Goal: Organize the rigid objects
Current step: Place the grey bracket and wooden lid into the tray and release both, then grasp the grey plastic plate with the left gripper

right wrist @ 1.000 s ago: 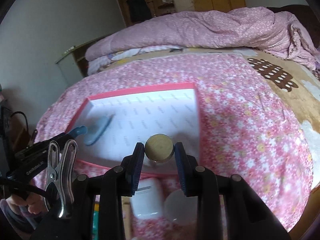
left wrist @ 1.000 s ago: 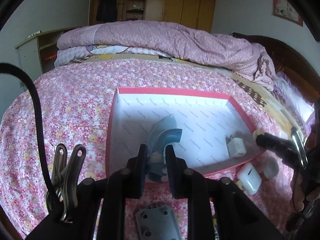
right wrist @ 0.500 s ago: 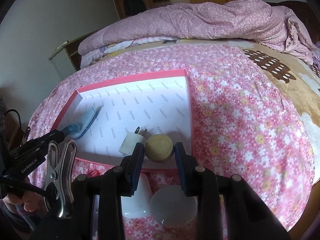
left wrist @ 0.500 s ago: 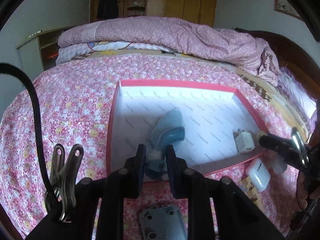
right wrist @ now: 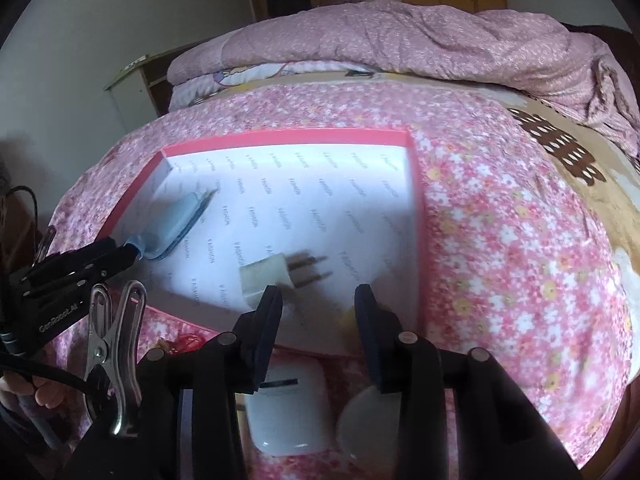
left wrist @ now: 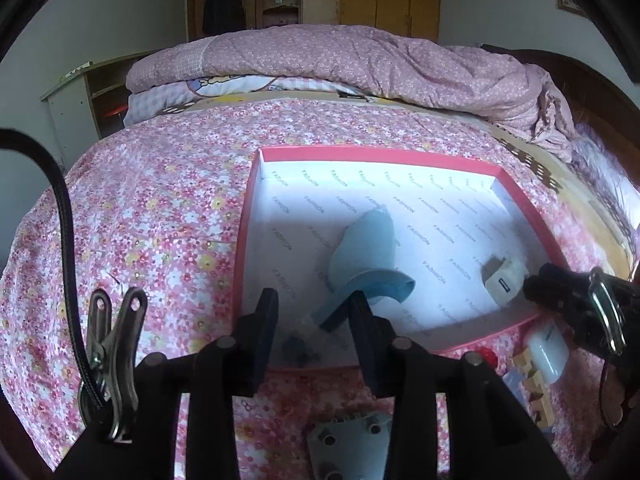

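Note:
A shallow red-rimmed box point(left wrist: 528, 208) with a white printed lining lies on the bed; it also shows in the right wrist view point(right wrist: 280, 136). Inside lie a blue scoop-like tool point(left wrist: 368, 256) point(right wrist: 176, 224) and a white plug charger point(left wrist: 502, 280) point(right wrist: 266, 276). My left gripper point(left wrist: 312, 312) is open at the box's near edge, the tool's handle between its fingers. My right gripper point(right wrist: 318, 300) is open over the box's near right corner. A yellowish wooden ball point(right wrist: 347, 314) shows partly by its right finger, inside the box.
A white earbud case point(right wrist: 286, 408) point(left wrist: 546, 350) and a white round lid point(right wrist: 368, 428) lie on the floral sheet in front of the box. Wooden blocks point(left wrist: 534, 384), a red item point(left wrist: 486, 354) and a grey bracket point(left wrist: 348, 440) lie nearby. A folded quilt point(left wrist: 360, 64) lies behind.
My left gripper has opened and let go of the blue tool in the box. My right gripper has opened and released the wooden ball into the box's near right corner.

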### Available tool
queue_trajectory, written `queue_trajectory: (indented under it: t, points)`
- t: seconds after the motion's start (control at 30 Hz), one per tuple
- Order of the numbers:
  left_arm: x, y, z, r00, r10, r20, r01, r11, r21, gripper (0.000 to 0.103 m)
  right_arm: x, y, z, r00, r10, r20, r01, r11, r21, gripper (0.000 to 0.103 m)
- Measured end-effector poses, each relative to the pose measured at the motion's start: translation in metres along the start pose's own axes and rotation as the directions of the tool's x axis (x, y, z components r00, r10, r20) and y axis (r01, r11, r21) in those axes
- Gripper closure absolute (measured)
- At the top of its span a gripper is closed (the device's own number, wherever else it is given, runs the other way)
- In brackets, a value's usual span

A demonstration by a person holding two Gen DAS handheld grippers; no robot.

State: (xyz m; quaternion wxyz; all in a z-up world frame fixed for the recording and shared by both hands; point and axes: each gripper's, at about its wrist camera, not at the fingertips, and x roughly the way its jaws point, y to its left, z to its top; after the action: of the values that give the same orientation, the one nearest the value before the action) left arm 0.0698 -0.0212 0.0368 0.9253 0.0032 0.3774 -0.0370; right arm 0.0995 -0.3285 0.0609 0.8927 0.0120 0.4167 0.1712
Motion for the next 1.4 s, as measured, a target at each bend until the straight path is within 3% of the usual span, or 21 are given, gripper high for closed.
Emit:
queue_trajectory:
  t: [0.1, 0.23, 0.4, 0.6, 0.8, 0.97, 1.2, 1.4]
  points:
    - [0.000, 0.002, 0.001, 1.000, 0.005, -0.003, -0.005, 1.000, -0.006, 0.065, 0.007, 0.006, 0.001, 0.999, 0.047, -0.026, -0.048, 0.999, -0.004, 0.065]
    - [0.001, 0.010, 0.001, 0.999, 0.045, -0.009, -0.045, 0.999, -0.012, 0.075, 0.017, 0.013, 0.005, 0.999, 0.033, -0.040, -0.033, 0.999, -0.005, 0.065]
    - [0.001, 0.024, 0.002, 0.997, 0.075, -0.012, -0.076, 0.996, -0.053, 0.075, 0.022, 0.025, 0.011, 0.997, 0.062, -0.051, -0.063, 0.998, -0.027, 0.065]
    - [0.000, 0.037, 0.004, 0.998, 0.057, -0.009, -0.058, 0.994, -0.088, 0.075, 0.028, 0.034, 0.016, 0.996, 0.069, -0.060, -0.071, 0.997, -0.035, 0.065]
    - [-0.009, 0.039, 0.006, 1.000, 0.017, -0.005, -0.018, 0.993, -0.121, 0.069, 0.018, 0.028, 0.015, 0.995, 0.088, -0.040, -0.088, 0.996, -0.007, 0.065]
    - [-0.026, 0.031, 0.004, 1.000, 0.006, 0.005, -0.005, 0.996, -0.093, 0.056, -0.001, 0.023, 0.014, 0.997, 0.080, 0.015, -0.080, 0.997, 0.010, 0.062]
    - [-0.055, 0.016, -0.008, 1.000, -0.017, 0.013, 0.018, 0.998, -0.060, 0.053, -0.032, 0.015, 0.009, 0.991, 0.129, 0.039, -0.131, 0.990, 0.048, 0.059]
    - [-0.070, 0.004, -0.023, 0.997, -0.083, -0.012, 0.082, 0.995, -0.055, 0.053, -0.061, 0.010, -0.005, 0.991, 0.109, 0.075, -0.112, 0.993, 0.046, 0.059]
